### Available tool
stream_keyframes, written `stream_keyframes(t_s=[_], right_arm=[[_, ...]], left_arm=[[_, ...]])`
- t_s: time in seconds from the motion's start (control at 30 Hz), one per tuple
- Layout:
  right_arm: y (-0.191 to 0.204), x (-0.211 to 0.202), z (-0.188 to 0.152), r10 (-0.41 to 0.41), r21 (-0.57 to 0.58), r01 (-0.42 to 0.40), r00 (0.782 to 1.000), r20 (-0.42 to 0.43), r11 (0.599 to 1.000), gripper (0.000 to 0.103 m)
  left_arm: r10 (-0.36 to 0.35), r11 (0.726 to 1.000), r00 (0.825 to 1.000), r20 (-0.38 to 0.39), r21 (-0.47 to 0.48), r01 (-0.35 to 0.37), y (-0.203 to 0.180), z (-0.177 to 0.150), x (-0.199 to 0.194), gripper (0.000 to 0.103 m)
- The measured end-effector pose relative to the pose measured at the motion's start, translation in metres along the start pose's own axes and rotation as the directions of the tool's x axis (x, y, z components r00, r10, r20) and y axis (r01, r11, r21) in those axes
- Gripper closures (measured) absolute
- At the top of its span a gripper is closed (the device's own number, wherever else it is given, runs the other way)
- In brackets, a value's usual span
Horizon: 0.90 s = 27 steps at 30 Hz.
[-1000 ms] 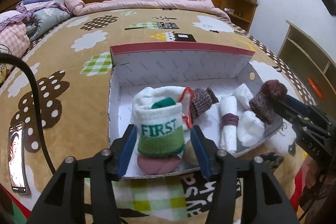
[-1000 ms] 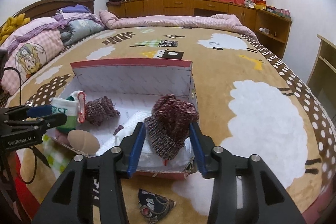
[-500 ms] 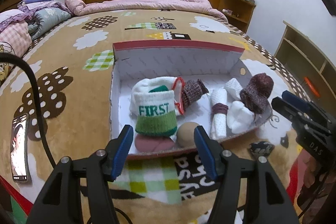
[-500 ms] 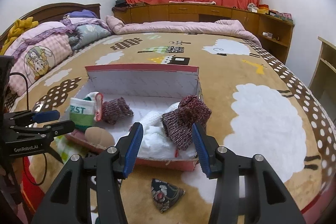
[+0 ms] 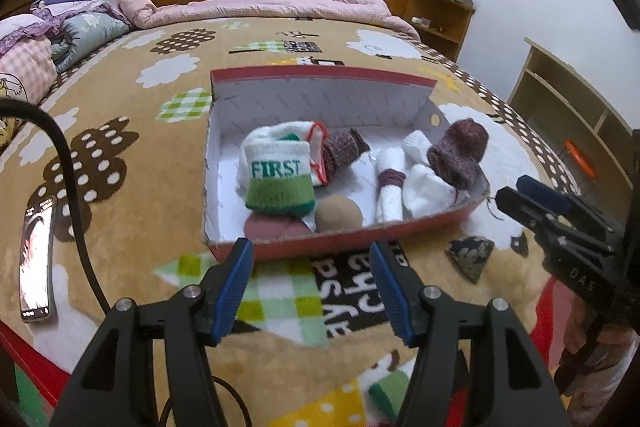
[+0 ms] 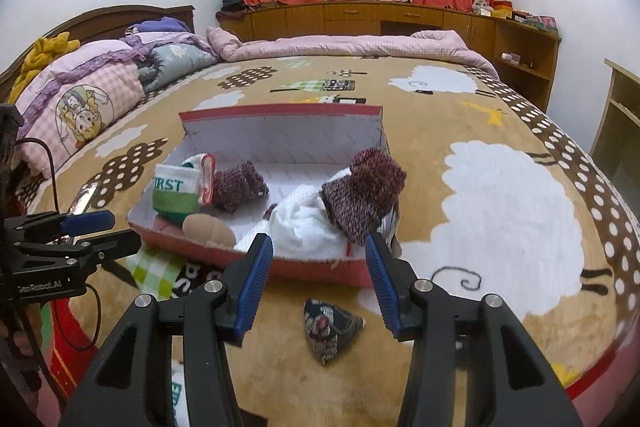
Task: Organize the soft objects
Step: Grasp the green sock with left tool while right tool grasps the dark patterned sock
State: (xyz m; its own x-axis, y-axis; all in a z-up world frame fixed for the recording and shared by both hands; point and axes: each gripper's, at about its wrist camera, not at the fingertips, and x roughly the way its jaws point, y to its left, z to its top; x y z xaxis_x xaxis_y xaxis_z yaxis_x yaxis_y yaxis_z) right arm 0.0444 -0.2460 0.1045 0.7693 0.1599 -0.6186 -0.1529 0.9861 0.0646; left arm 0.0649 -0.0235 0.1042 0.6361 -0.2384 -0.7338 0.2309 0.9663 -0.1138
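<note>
On the bed (image 6: pixel 500 155) lies an open box (image 5: pixel 320 247) of rolled socks (image 5: pixel 278 175). Before its near wall hover both grippers, left (image 5: pixel 310 283) and right (image 6: pixel 320 277), fingers apart, holding and touching nothing. A small dark patterned piece (image 6: pixel 330 325) lies outside the box, hard to identify.

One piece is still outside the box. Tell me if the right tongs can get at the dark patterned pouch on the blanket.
Probably yes. The pouch lies alone on the blanket just ahead of the right tongs, which are open and empty. The box sits beyond it, nothing lies between.
</note>
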Motion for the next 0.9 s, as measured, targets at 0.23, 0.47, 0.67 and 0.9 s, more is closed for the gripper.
stream_keyframes(t_s=[0.23, 0.47, 0.67, 0.9], right_arm=[[-0.002, -0.004, -0.012, -0.002, 0.009, 0.002, 1.0, -0.016, 1.0, 0.053], [-0.002, -0.004, -0.022, -0.001, 0.017, 0.002, 0.999, -0.038, 1.0, 0.053], [-0.004, 0.0, -0.029, -0.007, 0.019, 0.008, 0.998, -0.059, 1.0, 0.053], [-0.008, 0.005, -0.034, -0.01, 0.023, 0.012, 0.997, -0.082, 1.0, 0.053]], left_arm=[[-0.037, 0.999, 0.999, -0.029, -0.01, 0.037, -0.004, -0.014, -0.002, 0.039], [-0.052, 0.999, 0.997, -0.052, -0.003, 0.052, -0.011, -0.029, 0.0, 0.039], [-0.064, 0.998, 0.994, -0.083, 0.02, 0.066, -0.02, -0.042, 0.003, 0.039], [-0.084, 0.994, 0.991, -0.105, 0.059, 0.091, -0.029, -0.052, 0.002, 0.039]])
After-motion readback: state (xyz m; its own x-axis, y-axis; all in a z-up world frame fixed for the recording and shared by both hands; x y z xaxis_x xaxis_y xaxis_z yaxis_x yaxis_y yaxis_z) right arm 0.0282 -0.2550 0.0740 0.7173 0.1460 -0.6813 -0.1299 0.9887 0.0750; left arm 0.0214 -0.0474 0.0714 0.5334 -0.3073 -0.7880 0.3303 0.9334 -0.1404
